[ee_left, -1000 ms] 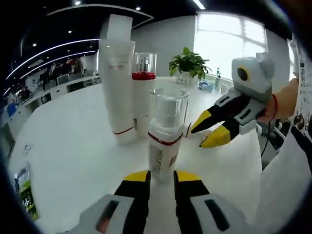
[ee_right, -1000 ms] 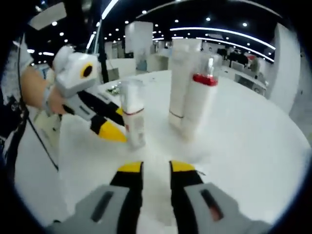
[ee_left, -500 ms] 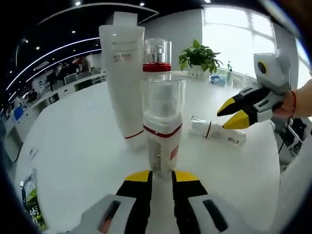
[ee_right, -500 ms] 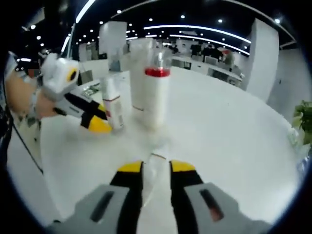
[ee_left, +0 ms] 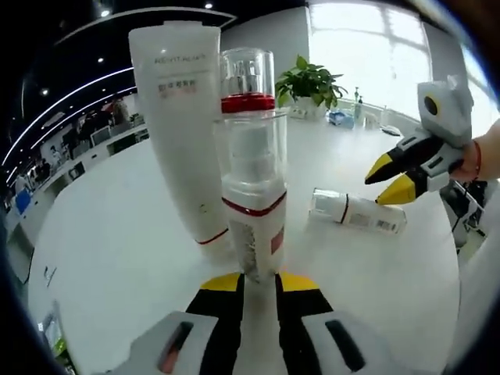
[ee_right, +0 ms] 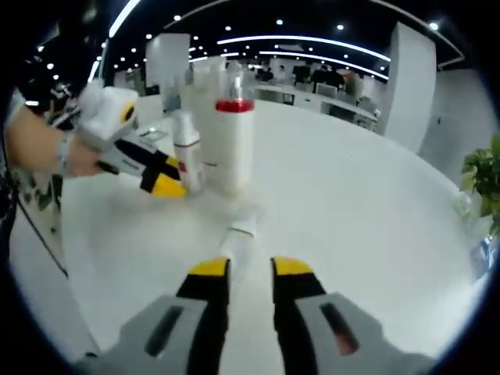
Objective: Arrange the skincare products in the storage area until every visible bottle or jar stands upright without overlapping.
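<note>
Three skincare containers upright, one small bottle lying on the white tabletop (ee_left: 117,242).

Left gripper view: the left tongs (ee_left: 259,283) stand narrow, just at the foot of a small white pump bottle with clear cap and red band (ee_left: 253,199); whether they grip it, I cannot tell. Behind it stand a tall white tube (ee_left: 178,125) and a white bottle with red collar and clear cap (ee_left: 247,78). A small clear-capped white bottle (ee_left: 358,212) lies flat to the right, below the right tongs (ee_left: 391,178), which are narrowly parted. A potted green plant (ee_left: 308,82) stands far back.

Right gripper view: the right tongs (ee_right: 243,269) stand narrow with nothing held, the lying bottle (ee_right: 239,238) just ahead of the tips. The left tongs (ee_right: 162,178) sit beside the small pump bottle (ee_right: 187,156), next to the red-collared bottle (ee_right: 230,141).
</note>
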Tool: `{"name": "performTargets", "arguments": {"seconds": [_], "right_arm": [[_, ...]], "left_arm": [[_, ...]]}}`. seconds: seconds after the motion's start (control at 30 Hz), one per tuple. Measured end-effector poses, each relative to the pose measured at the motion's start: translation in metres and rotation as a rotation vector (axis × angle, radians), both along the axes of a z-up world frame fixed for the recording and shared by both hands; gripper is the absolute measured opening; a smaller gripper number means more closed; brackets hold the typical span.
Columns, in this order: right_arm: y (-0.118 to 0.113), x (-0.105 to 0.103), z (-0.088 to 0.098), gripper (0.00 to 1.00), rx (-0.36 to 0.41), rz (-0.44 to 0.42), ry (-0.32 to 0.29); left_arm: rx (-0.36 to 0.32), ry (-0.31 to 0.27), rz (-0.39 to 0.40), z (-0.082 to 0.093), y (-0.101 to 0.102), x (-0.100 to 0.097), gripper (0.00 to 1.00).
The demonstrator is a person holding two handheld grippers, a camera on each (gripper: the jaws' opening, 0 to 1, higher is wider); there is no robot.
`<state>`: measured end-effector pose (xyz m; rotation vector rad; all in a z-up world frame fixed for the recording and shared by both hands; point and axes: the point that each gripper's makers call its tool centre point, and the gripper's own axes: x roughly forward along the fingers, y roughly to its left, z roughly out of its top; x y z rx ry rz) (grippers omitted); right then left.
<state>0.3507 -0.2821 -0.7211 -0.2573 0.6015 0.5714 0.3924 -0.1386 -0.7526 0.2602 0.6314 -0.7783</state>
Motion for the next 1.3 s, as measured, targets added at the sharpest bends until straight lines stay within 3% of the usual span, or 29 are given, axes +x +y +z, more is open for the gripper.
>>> {"name": "performTargets", "arguments": {"seconds": [0.23,0.53,0.6,0.73,0.97,1.1,1.17,1.3], "right_arm": [[0.000,0.001,0.004,0.19,0.028,-0.014,0.003],[0.018,0.001,-0.002,0.23,0.053,-0.021,0.082],[0.021,-0.002,-0.010,0.23,0.029,-0.022,0.120],[0.020,-0.008,-0.020,0.23,-0.022,-0.010,0.153],[0.019,-0.008,-0.022,0.23,-0.048,0.020,0.147],[0.023,-0.011,-0.025,0.19,-0.058,0.098,0.178],[0.031,-0.018,-0.025,0.19,-0.043,0.179,0.208],[0.038,-0.022,-0.025,0.19,-0.100,0.303,0.192]], "left_arm": [[0.004,-0.001,-0.037,0.004,-0.003,0.009,0.17],[0.009,0.017,-0.013,0.004,0.002,0.010,0.18],[-0.004,0.035,0.029,0.006,0.008,0.005,0.19],[-0.026,0.022,0.043,0.012,0.017,-0.007,0.19],[-0.071,0.031,0.034,0.012,0.032,-0.029,0.23],[-0.116,0.069,-0.010,0.011,0.031,-0.045,0.26],[-0.137,0.095,-0.043,0.009,0.029,-0.054,0.26],[-0.156,0.130,-0.096,0.006,0.027,-0.068,0.28]]}}
